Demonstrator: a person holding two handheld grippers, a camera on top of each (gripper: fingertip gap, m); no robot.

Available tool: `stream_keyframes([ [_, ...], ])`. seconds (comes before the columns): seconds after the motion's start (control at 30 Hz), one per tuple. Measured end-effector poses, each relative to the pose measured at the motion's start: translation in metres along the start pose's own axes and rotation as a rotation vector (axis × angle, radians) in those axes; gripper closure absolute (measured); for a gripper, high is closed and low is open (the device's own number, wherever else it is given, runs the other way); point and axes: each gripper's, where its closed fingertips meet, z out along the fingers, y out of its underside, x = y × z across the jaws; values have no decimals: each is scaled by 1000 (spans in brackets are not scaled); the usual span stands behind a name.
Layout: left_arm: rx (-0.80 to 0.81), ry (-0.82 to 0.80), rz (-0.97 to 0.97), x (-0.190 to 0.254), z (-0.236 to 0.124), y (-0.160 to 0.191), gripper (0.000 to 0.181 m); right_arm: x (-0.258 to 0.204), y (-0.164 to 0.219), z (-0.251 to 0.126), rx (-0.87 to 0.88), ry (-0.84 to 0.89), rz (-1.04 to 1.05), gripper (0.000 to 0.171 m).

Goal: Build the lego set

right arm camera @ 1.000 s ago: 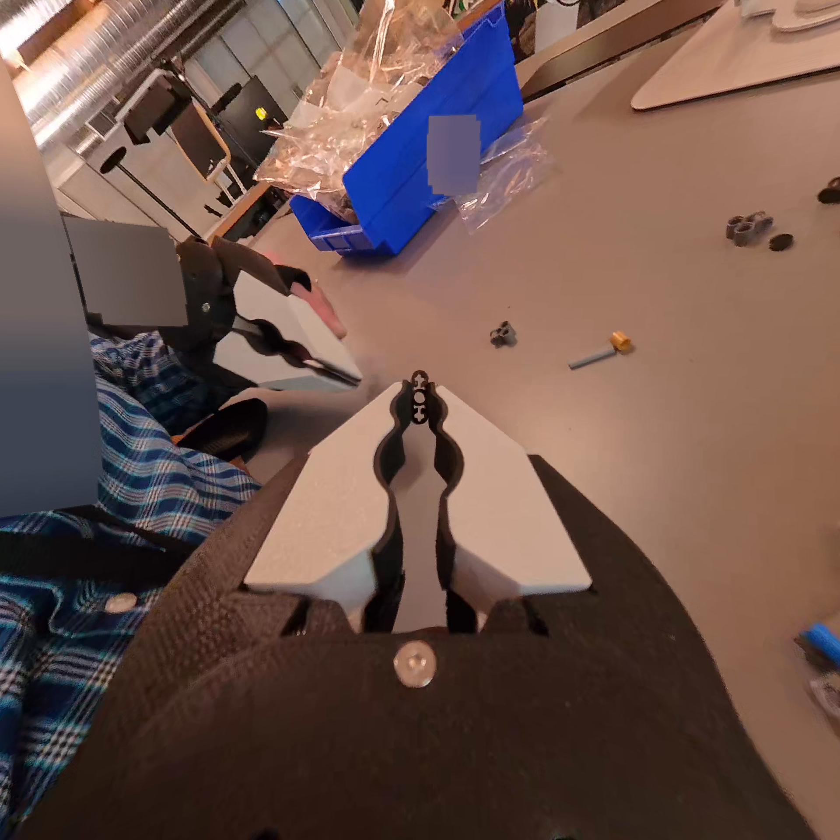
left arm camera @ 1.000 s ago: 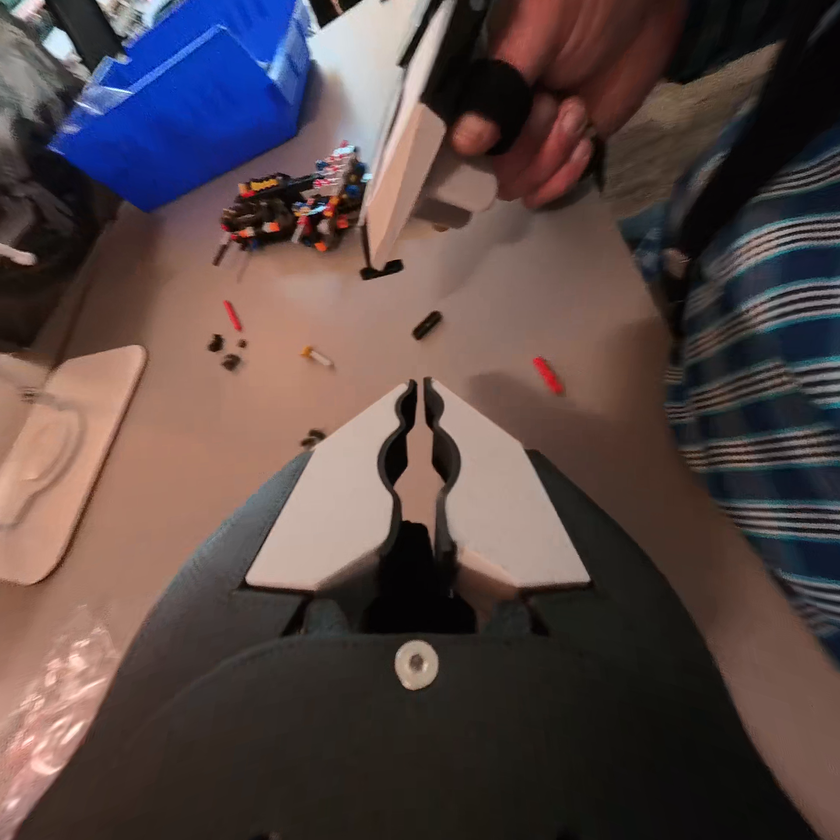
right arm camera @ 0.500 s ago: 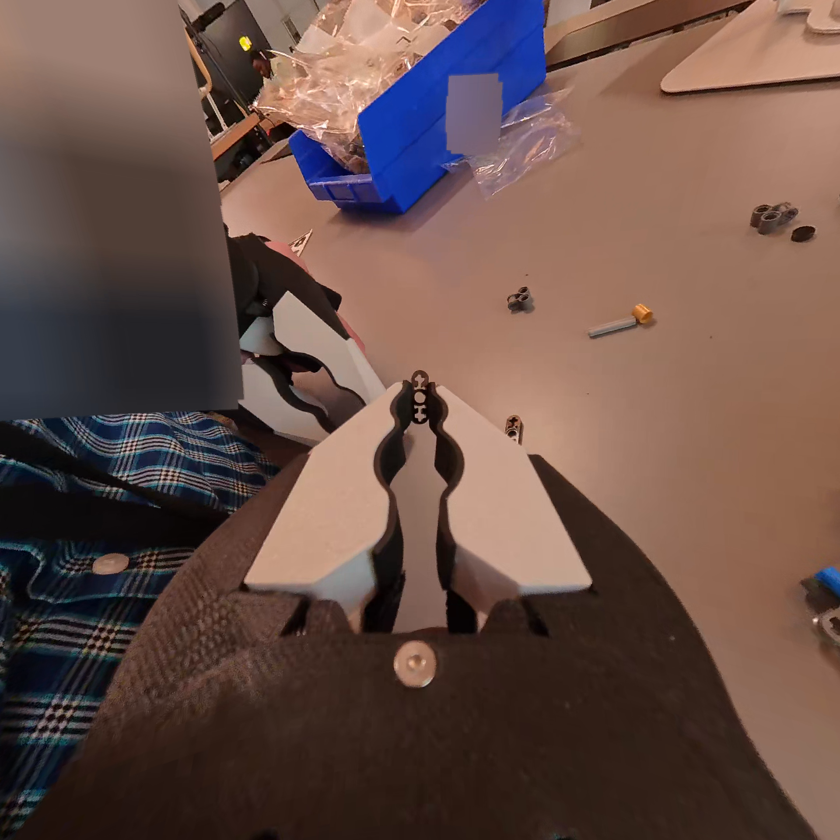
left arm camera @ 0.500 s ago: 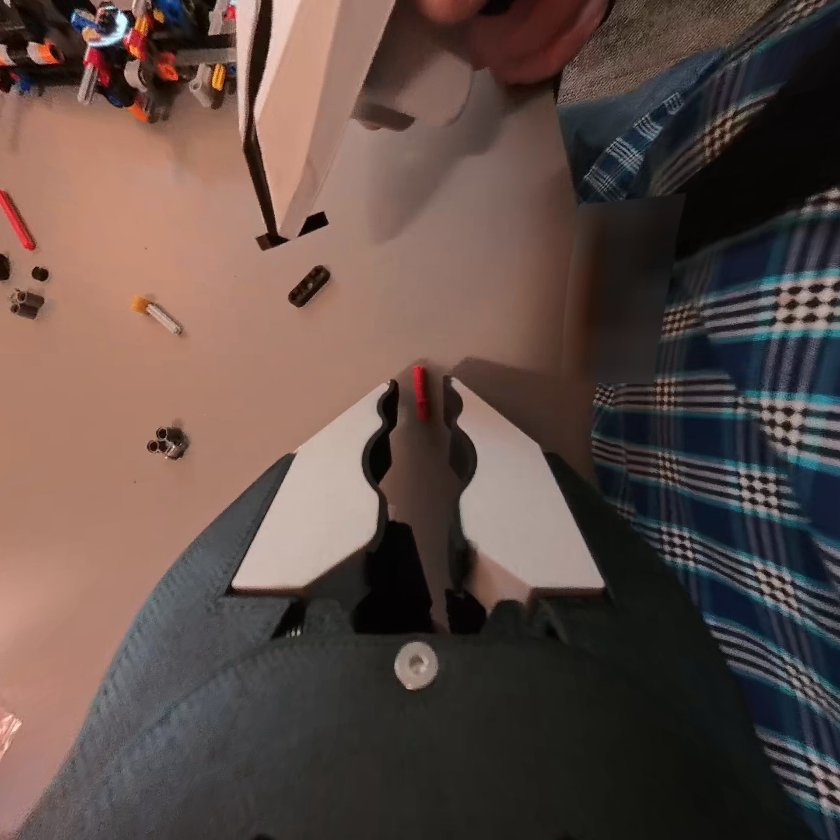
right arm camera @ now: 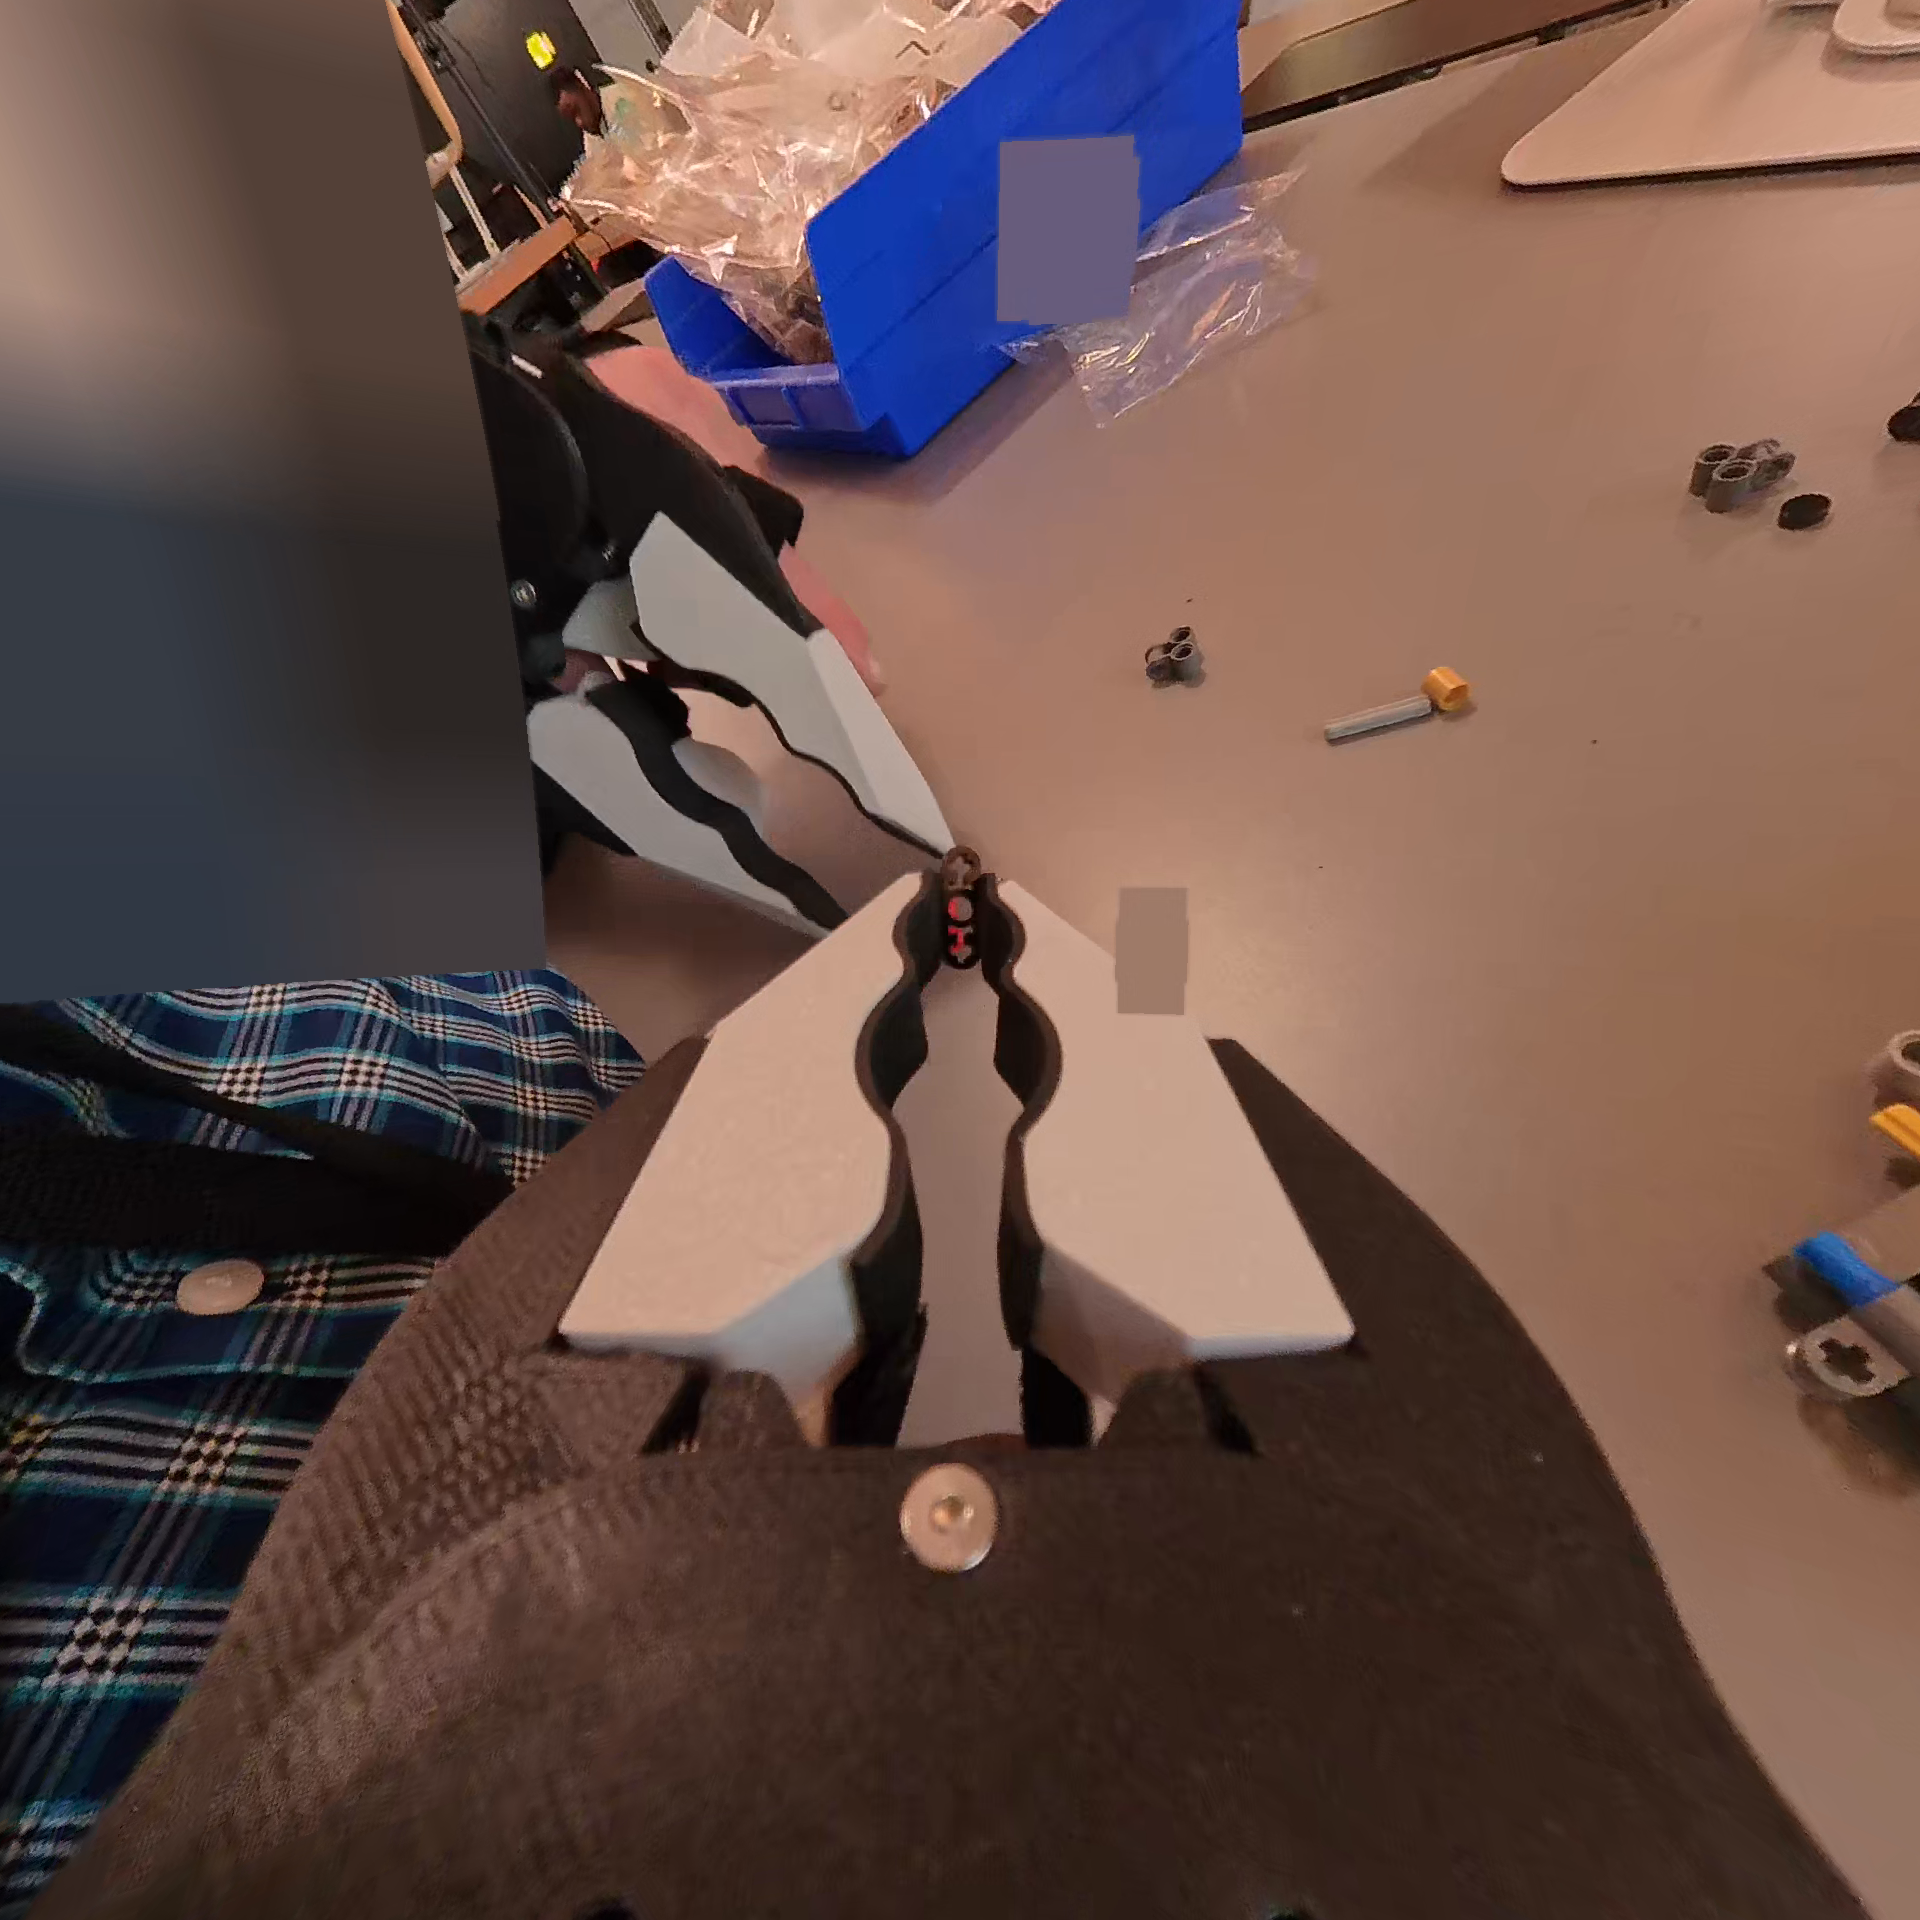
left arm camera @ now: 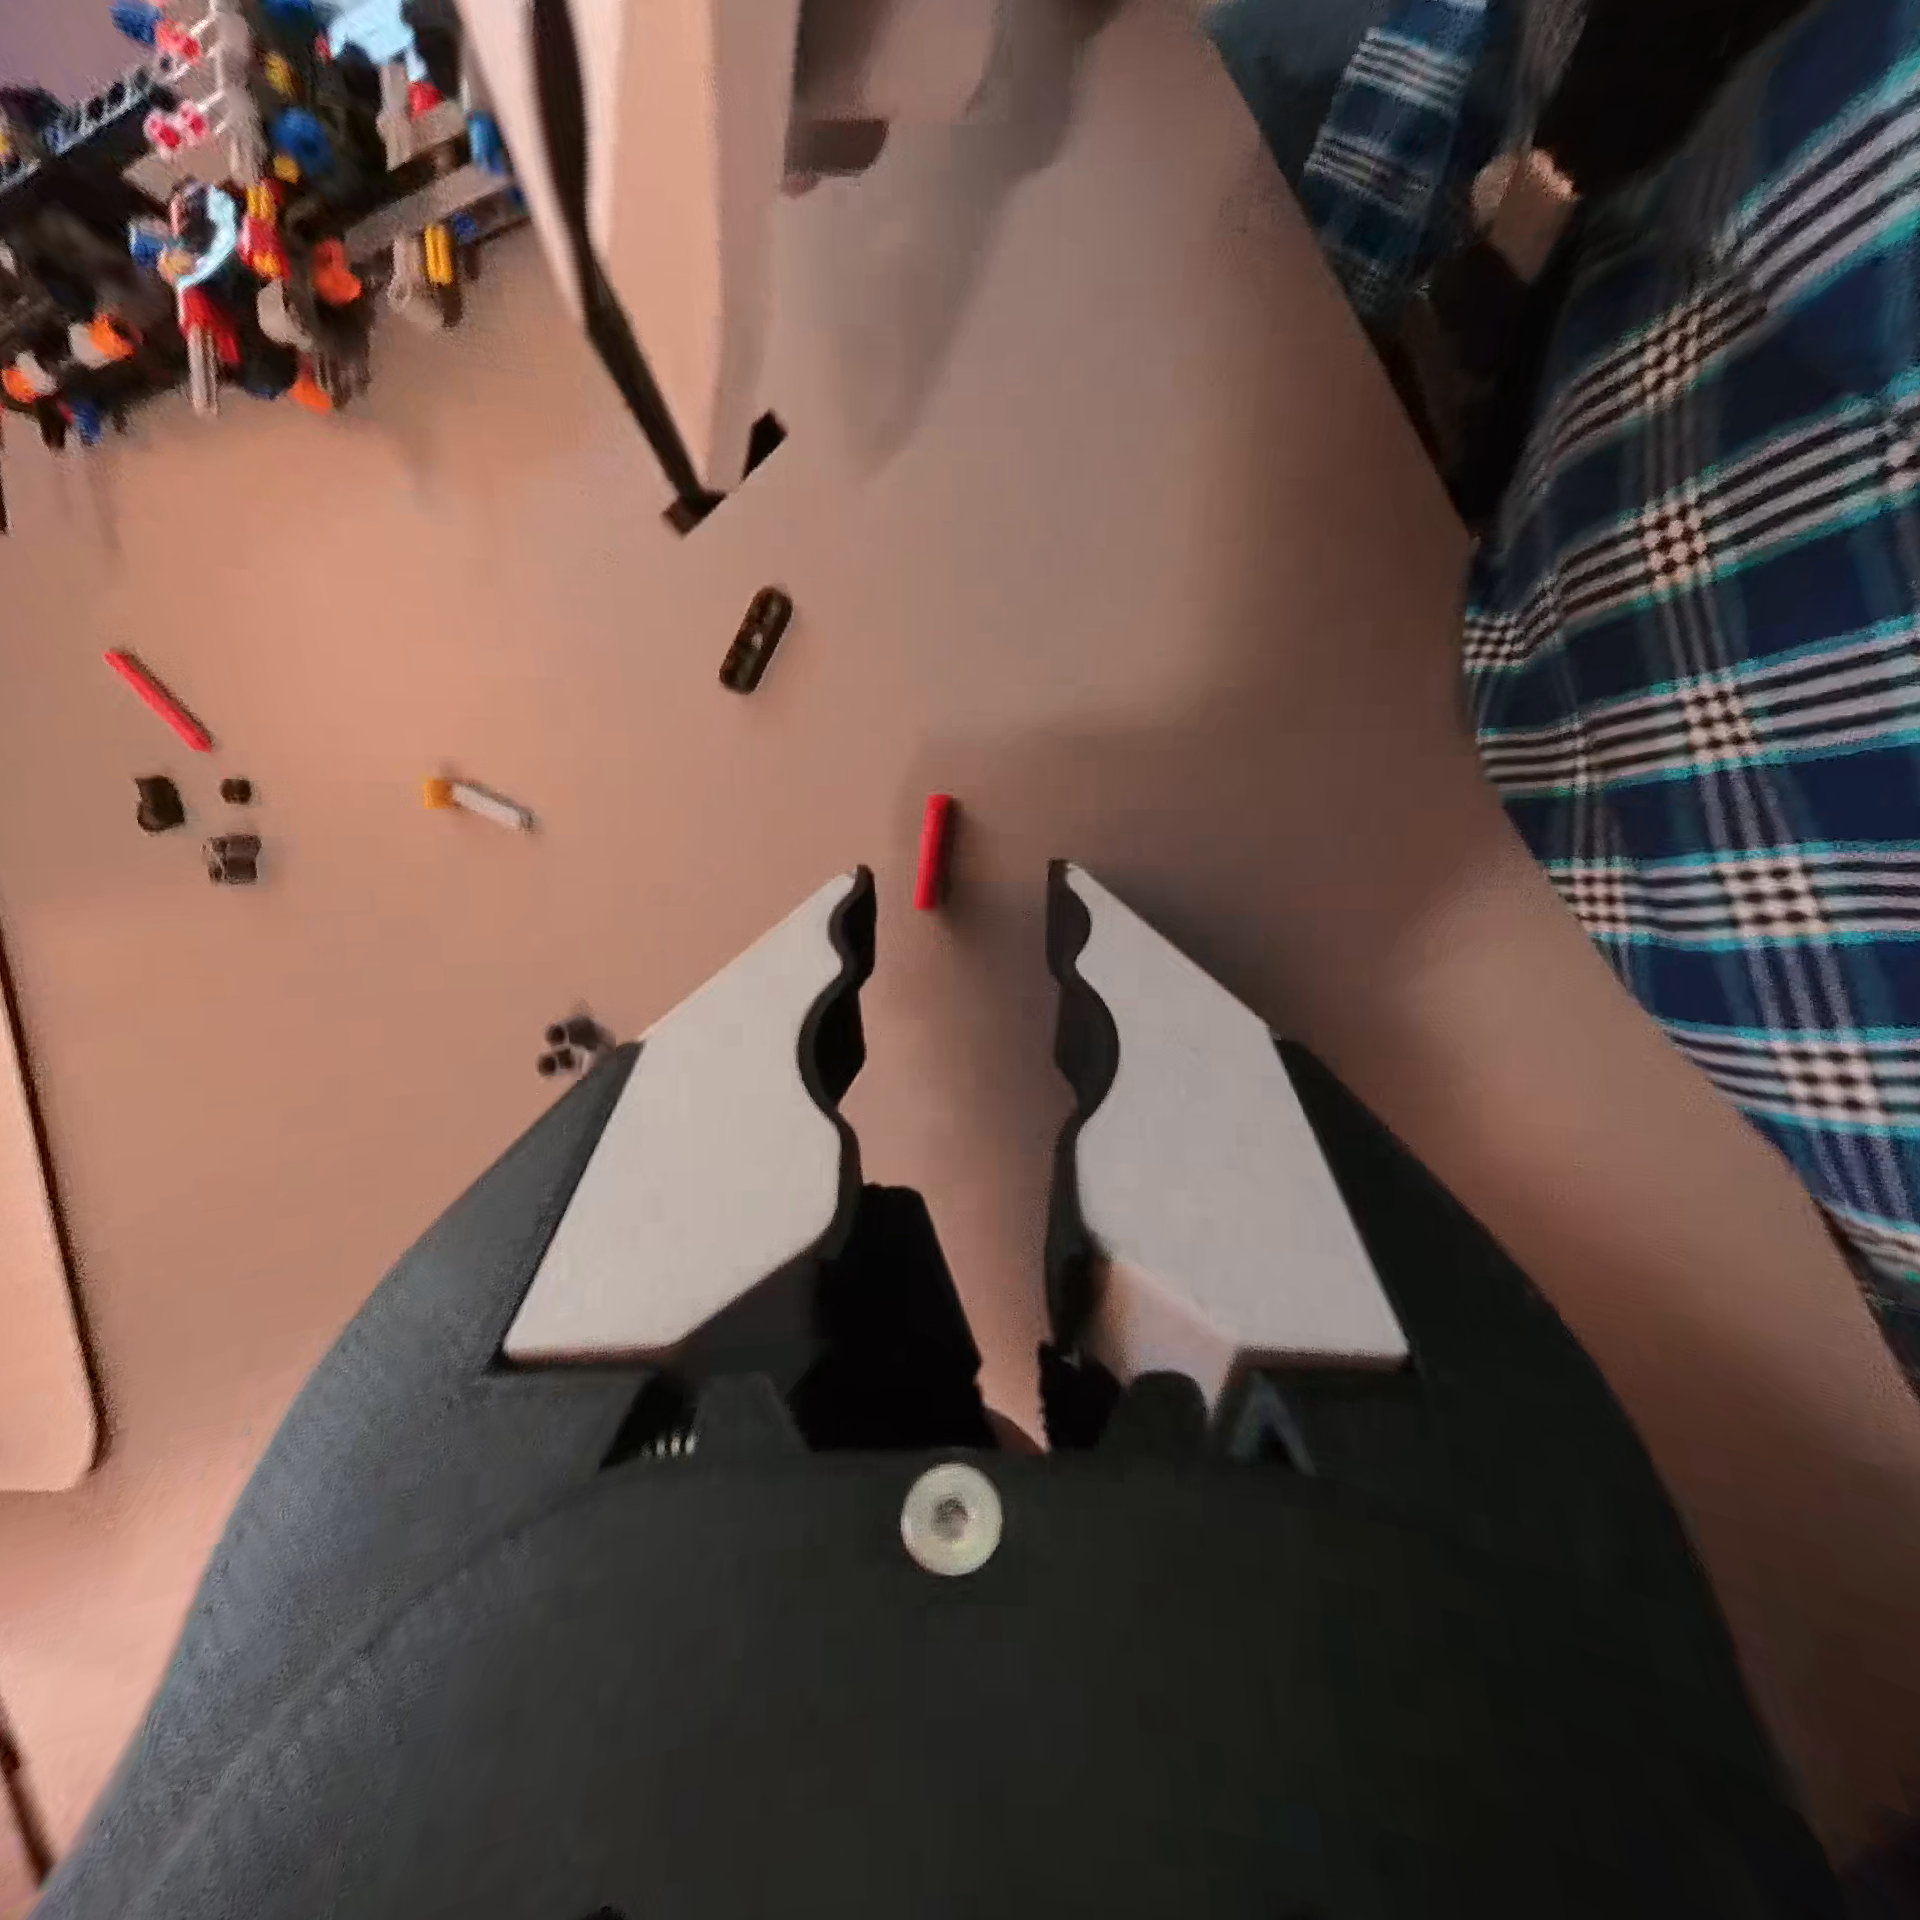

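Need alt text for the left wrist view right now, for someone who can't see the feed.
The open left gripper points at a short red pin lying on the tan table just beyond its fingertips. Farther off lie a black beam, the right gripper shut on a black piece, and the part-built lego model.

Both views were lit by soft, warm indoor light from above, and the table [left arm camera: 312,1039] took on a pinkish-tan cast in the left wrist view and a cooler grey-brown in the right. Motion blur smeared the left view: the half-built model [left arm camera: 239,229] and the plaid shirt [left arm camera: 1714,727] looked streaky. A broad soft shadow lay near the left gripper [left arm camera: 961,883]. The right view was sharper; the plastic bags [right arm camera: 790,135] caught bright glare. Wide-angle distortion bent the edges of both.
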Motion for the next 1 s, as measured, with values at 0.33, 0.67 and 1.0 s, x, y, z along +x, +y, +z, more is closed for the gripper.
stream_keyframes([
  [0.33,3,-61,-62,-20,17,-3,158,24,37,13,-341,214,-292,167],
  [0.67,11,22,-49,-33,28,-9,169,25,40,16,-378,242,-352,156],
  [1.0,34,-36,-83,-41,31,-7,178,27,27,26,-328,225,-380,157],
])
